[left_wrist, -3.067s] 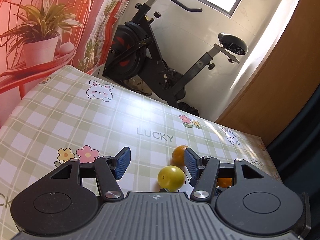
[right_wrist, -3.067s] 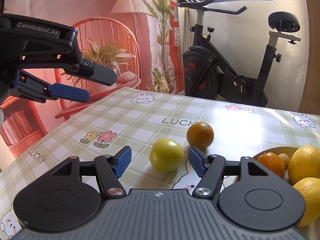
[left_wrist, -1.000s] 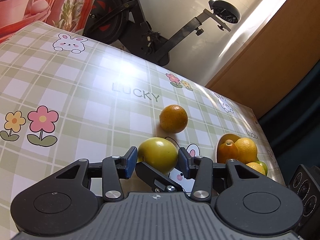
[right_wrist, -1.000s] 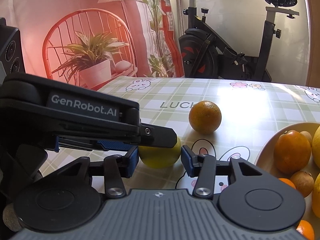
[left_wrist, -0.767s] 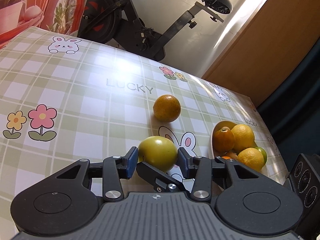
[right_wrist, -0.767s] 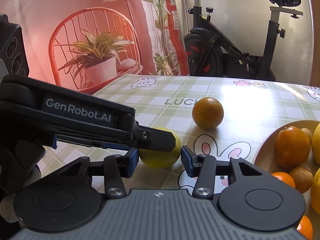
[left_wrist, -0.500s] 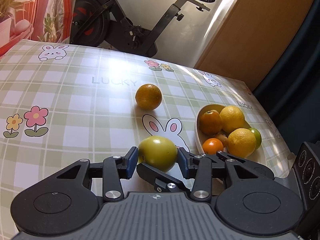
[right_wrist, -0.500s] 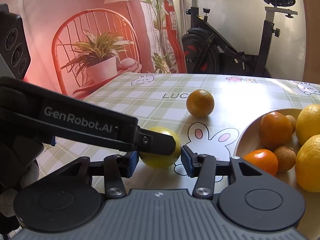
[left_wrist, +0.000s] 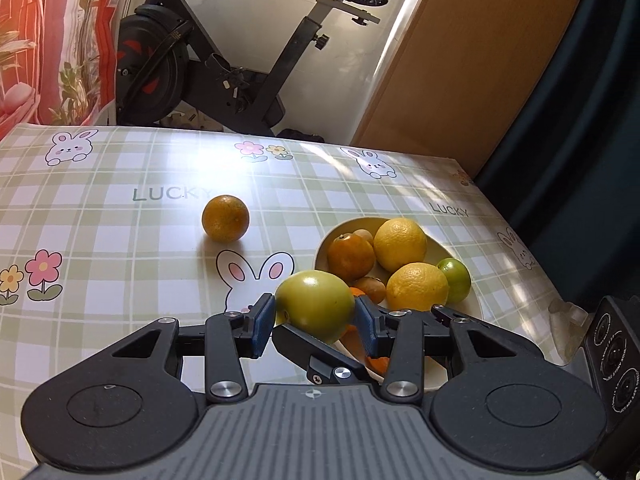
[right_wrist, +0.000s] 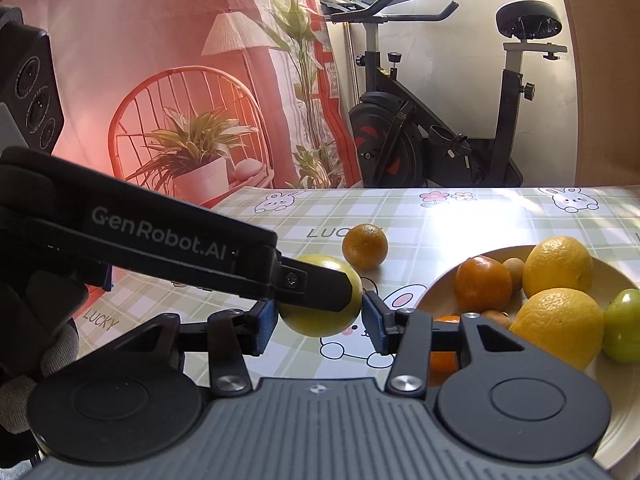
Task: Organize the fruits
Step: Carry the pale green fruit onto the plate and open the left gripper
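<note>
- My left gripper (left_wrist: 315,318) has its blue pads clamped on both sides of the yellow-green fruit (left_wrist: 316,305), which is lifted off the checked tablecloth (left_wrist: 120,240).
- My right gripper (right_wrist: 320,320) squeezes the same fruit from its own side, one finger (left_wrist: 320,350) crossing under it in the left wrist view.
- The pale bowl (left_wrist: 474,302) sits at about two o'clock of the held fruit, just beside it, with two lemons (left_wrist: 401,244), an orange and a small green fruit (left_wrist: 454,280) inside.
- A loose orange (left_wrist: 225,218) rests on the cloth at about eleven o'clock.
</note>
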The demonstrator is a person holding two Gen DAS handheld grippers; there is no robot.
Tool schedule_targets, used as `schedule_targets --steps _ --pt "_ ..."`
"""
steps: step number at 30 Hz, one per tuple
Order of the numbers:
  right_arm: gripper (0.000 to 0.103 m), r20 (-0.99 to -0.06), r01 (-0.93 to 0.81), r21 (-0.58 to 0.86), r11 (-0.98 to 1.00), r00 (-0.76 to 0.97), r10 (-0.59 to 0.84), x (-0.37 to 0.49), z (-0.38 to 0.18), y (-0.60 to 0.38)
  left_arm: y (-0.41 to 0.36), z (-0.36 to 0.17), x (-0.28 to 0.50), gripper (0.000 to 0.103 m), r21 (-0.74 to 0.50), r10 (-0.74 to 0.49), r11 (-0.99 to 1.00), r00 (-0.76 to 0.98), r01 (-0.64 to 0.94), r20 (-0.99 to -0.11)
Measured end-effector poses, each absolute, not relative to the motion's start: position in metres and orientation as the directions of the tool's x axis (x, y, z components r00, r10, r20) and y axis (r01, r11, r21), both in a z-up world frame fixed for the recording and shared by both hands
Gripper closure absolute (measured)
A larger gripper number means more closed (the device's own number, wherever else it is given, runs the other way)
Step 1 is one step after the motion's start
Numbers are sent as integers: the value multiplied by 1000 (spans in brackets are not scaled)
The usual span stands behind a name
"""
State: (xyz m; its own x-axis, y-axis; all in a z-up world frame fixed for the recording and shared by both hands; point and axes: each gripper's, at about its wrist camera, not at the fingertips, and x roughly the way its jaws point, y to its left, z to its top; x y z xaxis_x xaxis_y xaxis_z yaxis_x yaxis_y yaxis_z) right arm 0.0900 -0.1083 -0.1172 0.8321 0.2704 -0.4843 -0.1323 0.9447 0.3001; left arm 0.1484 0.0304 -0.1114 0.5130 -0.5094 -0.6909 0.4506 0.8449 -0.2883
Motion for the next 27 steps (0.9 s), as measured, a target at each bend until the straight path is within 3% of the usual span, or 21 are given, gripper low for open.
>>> schedule_targets --steps 27 --pt "54 -479 138 379 915 875 67 13 -116 -236 -130 -115 116 56 -171 -518 755 416 634 -747"
